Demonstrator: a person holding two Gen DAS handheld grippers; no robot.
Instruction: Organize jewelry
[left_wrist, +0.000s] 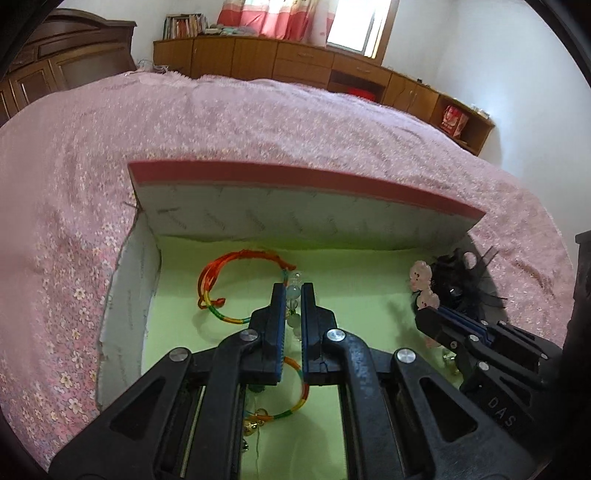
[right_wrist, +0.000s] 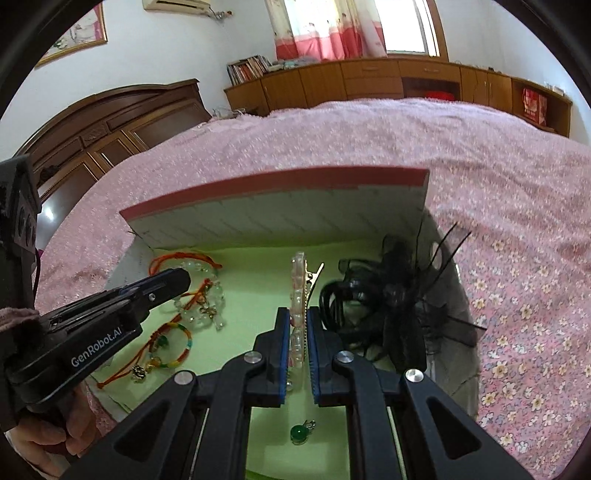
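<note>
An open box with a green floor (left_wrist: 362, 280) (right_wrist: 251, 280) lies on a pink bed. My left gripper (left_wrist: 293, 291) is shut on a clear bead bracelet (left_wrist: 293, 291), held over the box's left part. A red and rainbow cord bracelet (left_wrist: 210, 280) lies beside it, and another rainbow cord bracelet with gold bells (left_wrist: 295, 398) lies below. My right gripper (right_wrist: 297, 314) is shut on a pink bear hair clip (right_wrist: 298, 295), held upright over the box's middle; the clip also shows in the left wrist view (left_wrist: 423, 284). A green pendant (right_wrist: 300, 432) lies under the right gripper.
A black feathered hairpiece (right_wrist: 391, 295) (left_wrist: 461, 284) fills the box's right side. The raised box lid (left_wrist: 303, 206) (right_wrist: 280, 206) stands at the back. Cord bracelets (right_wrist: 173, 339) lie at the left. Wooden cabinets (left_wrist: 280, 62) line the far wall behind the bed (left_wrist: 258, 122).
</note>
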